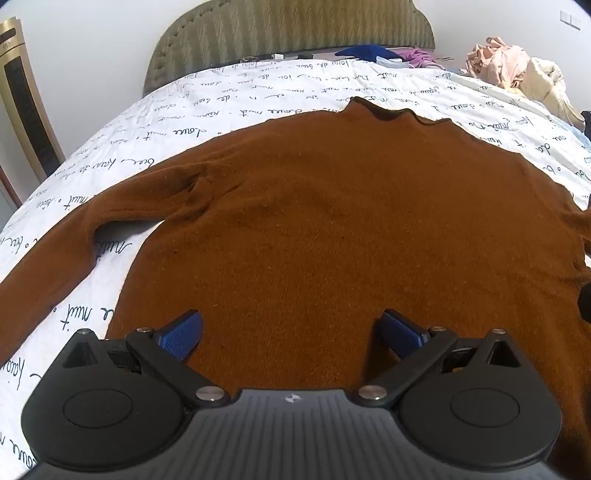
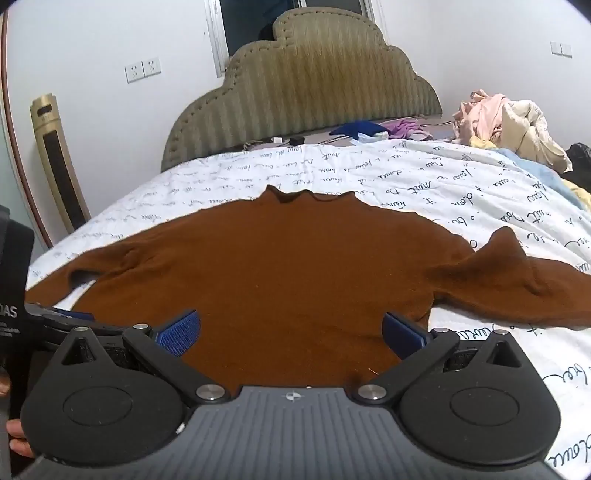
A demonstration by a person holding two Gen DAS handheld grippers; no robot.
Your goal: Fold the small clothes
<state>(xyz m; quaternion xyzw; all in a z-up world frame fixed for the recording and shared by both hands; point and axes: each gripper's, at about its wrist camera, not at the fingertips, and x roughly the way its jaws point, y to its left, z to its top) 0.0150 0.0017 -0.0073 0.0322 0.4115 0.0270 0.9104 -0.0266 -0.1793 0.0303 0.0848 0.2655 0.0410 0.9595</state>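
Lying flat on the white script-print bedsheet [image 1: 258, 79], brown sweater [image 1: 332, 221] has sleeves spread, collar toward the headboard [image 2: 306, 96]. Left gripper [image 1: 291, 332] and right gripper [image 2: 291, 330] both gape wide over its hem, gripping nothing. Clothes pile [image 2: 509, 125] far right.

White walls, scalloped olive padded headboard [image 2: 306, 92], bed with script-print white sheet [image 2: 332, 170], gold tower fan [image 2: 59, 162] at left, wall sockets [image 2: 143, 69], window [image 2: 291, 14] behind headboard
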